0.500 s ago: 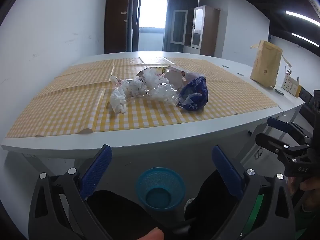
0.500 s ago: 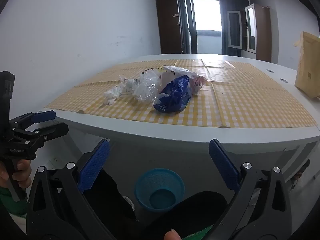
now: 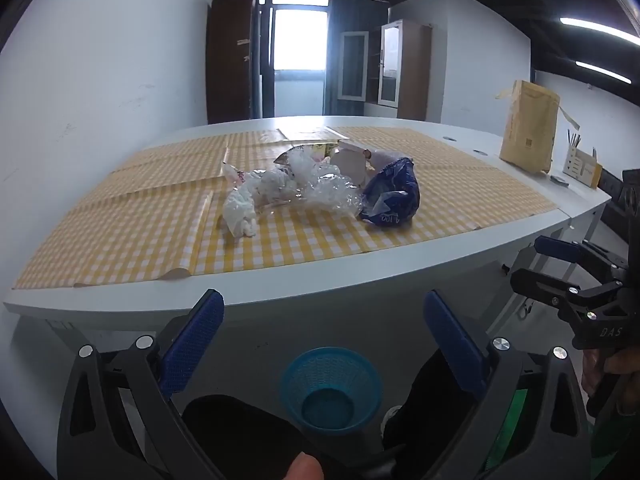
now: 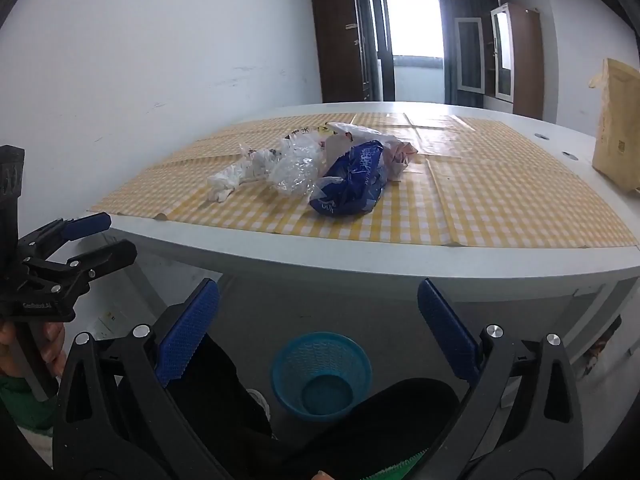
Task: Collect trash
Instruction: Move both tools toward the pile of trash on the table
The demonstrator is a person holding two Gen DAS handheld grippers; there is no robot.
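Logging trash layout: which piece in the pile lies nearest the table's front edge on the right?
The crumpled blue plastic bag, beside the clear wrap and white tissue.

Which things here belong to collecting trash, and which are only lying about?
For the job: white crumpled bag, clear plastic wrap, blue bag, blue basket.
Lying about: brown envelope, pen box, checked cloth.

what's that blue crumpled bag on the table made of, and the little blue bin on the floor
The blue crumpled bag looks like thin, glossy plastic film: it holds sharp creases and catches highlights. The little blue bin looks like rigid moulded plastic, matte, with an open lattice wall; its exact plastic can't be told.
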